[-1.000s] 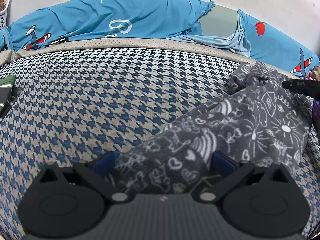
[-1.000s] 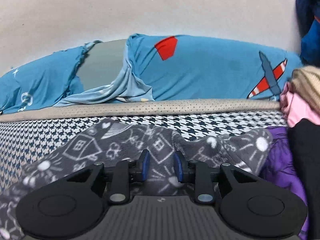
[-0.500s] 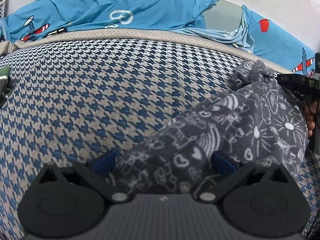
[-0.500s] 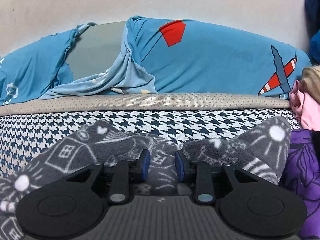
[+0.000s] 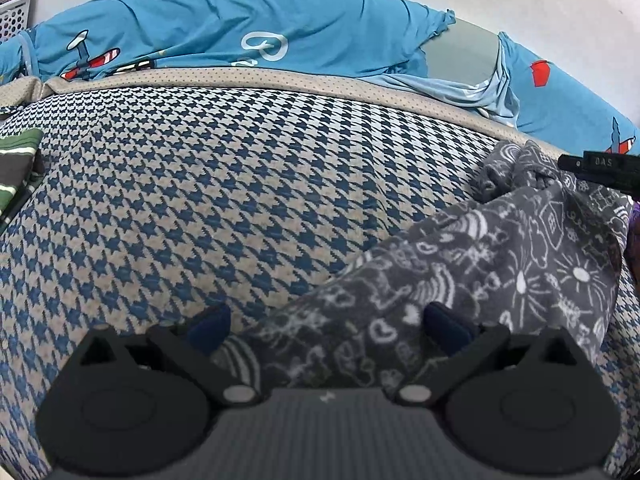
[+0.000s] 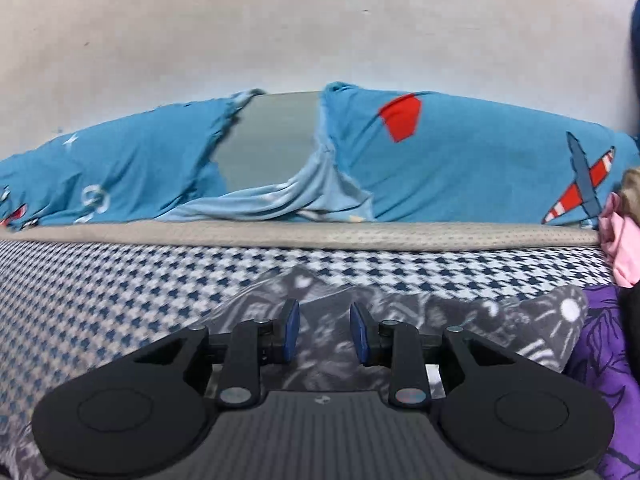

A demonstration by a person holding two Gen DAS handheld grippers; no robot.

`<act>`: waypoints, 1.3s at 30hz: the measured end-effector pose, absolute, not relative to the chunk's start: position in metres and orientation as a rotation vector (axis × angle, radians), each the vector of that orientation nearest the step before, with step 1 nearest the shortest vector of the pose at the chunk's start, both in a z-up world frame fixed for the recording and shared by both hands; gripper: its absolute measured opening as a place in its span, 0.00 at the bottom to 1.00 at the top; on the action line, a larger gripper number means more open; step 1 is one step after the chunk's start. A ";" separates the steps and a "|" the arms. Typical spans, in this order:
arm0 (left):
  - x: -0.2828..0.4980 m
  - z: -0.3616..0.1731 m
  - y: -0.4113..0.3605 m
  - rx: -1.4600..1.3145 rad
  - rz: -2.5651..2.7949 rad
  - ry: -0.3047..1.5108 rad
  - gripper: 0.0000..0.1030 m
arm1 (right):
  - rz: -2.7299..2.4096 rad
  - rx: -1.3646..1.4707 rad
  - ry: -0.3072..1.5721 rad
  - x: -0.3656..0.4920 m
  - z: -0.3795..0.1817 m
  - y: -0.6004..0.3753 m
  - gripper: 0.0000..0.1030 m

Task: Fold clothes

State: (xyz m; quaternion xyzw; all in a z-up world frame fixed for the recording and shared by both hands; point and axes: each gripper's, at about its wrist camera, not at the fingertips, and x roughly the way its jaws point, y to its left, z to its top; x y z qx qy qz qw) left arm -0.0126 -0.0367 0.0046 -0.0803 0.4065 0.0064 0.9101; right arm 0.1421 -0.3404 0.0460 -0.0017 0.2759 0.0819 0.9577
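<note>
Where houndstooth bedding (image 5: 224,208) spreads, grey printed garment (image 5: 472,272) across it, white basket (image 5: 16,12) behind.

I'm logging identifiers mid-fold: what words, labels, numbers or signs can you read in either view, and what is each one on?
"DAS": pale letters on the black bar of the right gripper, left wrist view.
Large white looping letters on the blue airplane sheet: partly hidden by the cushion edge, not readable.
White doodles on the grey patterned garment: drawings, no words.
Right wrist view: blurred, nothing readable.
</note>
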 end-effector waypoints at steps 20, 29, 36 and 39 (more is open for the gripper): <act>-0.010 -0.003 -0.022 -0.194 0.010 0.872 1.00 | 0.211 -0.076 0.604 0.169 0.006 -0.284 0.31; -0.018 0.005 -0.030 -0.120 0.005 0.829 1.00 | 0.152 -0.065 0.574 0.155 0.021 -0.282 0.31; -0.030 0.011 -0.027 -0.116 0.016 0.813 1.00 | 0.197 -0.078 0.544 0.110 0.043 -0.265 0.32; -0.035 0.012 -0.027 -0.106 0.025 0.809 1.00 | 0.226 -0.060 0.550 0.091 0.049 -0.259 0.38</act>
